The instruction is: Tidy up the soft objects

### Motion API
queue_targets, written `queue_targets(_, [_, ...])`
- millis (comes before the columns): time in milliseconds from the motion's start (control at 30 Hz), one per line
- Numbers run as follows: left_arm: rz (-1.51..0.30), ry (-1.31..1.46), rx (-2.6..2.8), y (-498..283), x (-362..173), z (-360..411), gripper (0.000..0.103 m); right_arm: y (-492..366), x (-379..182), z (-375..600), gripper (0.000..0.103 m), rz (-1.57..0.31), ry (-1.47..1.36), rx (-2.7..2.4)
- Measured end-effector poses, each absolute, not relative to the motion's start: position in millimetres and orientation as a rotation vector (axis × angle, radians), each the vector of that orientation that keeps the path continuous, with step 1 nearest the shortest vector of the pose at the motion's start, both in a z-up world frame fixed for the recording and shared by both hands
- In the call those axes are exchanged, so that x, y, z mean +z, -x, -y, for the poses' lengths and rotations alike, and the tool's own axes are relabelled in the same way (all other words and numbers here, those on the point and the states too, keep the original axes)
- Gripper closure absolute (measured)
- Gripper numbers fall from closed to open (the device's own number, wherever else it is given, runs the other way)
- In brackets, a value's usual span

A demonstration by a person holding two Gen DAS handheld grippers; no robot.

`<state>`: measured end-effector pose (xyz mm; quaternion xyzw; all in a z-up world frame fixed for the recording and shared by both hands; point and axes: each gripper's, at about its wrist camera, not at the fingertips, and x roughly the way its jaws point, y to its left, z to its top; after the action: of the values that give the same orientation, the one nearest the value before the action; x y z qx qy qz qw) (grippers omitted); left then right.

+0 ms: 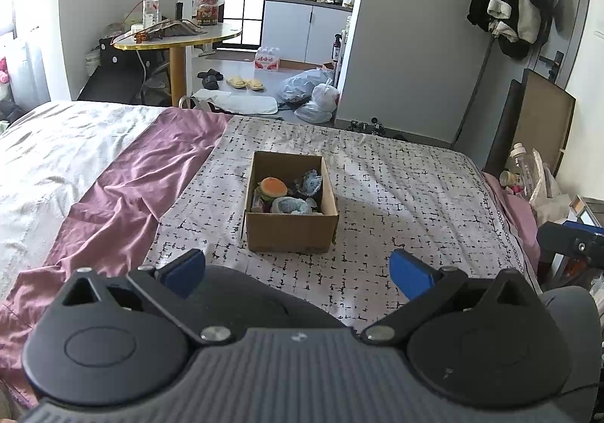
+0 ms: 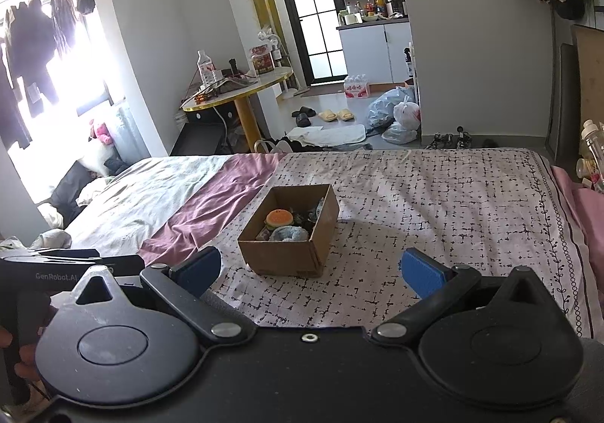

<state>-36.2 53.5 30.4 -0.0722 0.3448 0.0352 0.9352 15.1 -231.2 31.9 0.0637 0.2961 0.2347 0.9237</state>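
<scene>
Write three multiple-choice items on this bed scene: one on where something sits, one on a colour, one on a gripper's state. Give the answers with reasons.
1. Where does the cardboard box sit?
A. on the round table
B. on the patterned bed cover
C. on the floor by the slippers

2. What colour is the top of the burger-shaped plush in the box?
A. orange
B. purple
C. black

3. How do the jaws of the left gripper stand?
A. shut on a plush toy
B. shut on nothing
C. wide open, holding nothing

Answers:
1. B, the box rests on the black-and-white cover in both views.
2. A, its bun top shows orange.
3. C, the blue pads stand far apart with only bed cover between them.
</scene>
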Motion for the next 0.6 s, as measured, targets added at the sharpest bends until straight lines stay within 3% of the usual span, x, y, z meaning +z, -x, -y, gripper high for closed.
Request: queue_targets(600, [-0.717, 0.150, 0.085, 31.6, 32.3, -66.3, 0.000, -19.2, 32.6, 228.3, 0.000, -0.623, -0.122, 0.481])
